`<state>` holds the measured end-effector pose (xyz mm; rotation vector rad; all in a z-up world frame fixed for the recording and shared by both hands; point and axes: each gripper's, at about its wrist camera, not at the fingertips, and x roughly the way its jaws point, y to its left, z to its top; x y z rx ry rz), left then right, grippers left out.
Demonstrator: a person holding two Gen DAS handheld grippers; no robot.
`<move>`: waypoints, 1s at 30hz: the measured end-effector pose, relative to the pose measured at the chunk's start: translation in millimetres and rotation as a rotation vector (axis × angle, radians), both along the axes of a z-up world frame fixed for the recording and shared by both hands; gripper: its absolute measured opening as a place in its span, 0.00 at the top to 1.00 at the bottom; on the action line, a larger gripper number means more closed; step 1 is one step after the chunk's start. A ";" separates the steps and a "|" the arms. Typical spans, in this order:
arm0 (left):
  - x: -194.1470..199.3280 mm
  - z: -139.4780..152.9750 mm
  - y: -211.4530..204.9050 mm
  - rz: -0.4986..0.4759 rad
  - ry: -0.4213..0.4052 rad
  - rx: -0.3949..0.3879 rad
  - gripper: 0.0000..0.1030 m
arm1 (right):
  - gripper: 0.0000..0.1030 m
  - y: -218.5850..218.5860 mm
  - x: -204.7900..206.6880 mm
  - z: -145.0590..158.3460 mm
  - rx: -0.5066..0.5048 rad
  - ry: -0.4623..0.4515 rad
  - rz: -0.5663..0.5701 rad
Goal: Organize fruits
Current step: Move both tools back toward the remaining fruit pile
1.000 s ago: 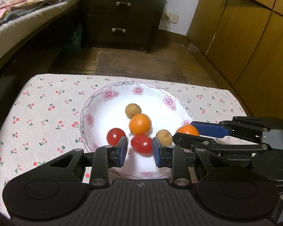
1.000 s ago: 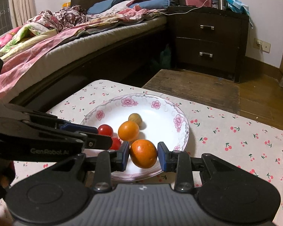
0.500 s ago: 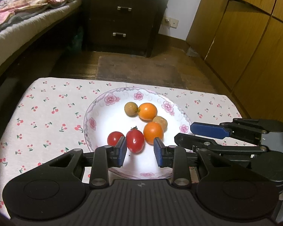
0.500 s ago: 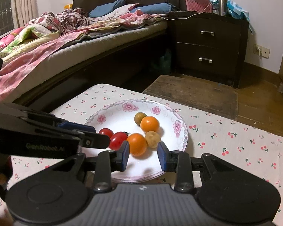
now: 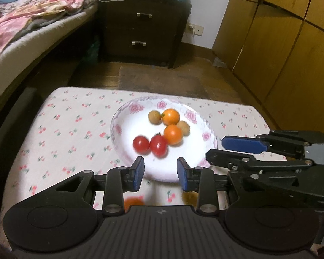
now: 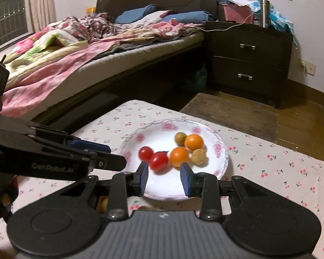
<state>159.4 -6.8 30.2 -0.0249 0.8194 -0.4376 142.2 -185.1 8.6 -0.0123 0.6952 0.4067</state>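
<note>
Left wrist view: left gripper (image 5: 160, 171) empty, fingers just widening, over the plate's (image 5: 211, 137) near rim; six fruits (image 5: 172, 134) on it; wardrobe doors (image 5: 276, 43) show only here; right wrist view: right gripper (image 6: 164, 180) spread, empty; the bed (image 6: 80, 49) appears beyond the worktop (image 6: 270, 168).

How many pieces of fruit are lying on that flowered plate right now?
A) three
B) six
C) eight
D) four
B: the plate holds two red tomatoes, two orange fruits and two small brown fruits, six in all.
</note>
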 end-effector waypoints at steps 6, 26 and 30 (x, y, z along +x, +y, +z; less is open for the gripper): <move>-16.7 -3.7 13.2 -0.011 0.023 0.015 0.58 | 0.49 8.2 -31.0 -5.7 -0.013 0.037 0.047; -51.2 -19.1 27.8 -0.130 0.085 0.041 0.50 | 0.48 35.6 -45.9 -43.3 -0.060 0.148 0.221; -51.7 -18.9 29.6 -0.135 0.085 0.039 0.50 | 0.47 37.1 -42.0 -44.9 -0.070 0.140 0.215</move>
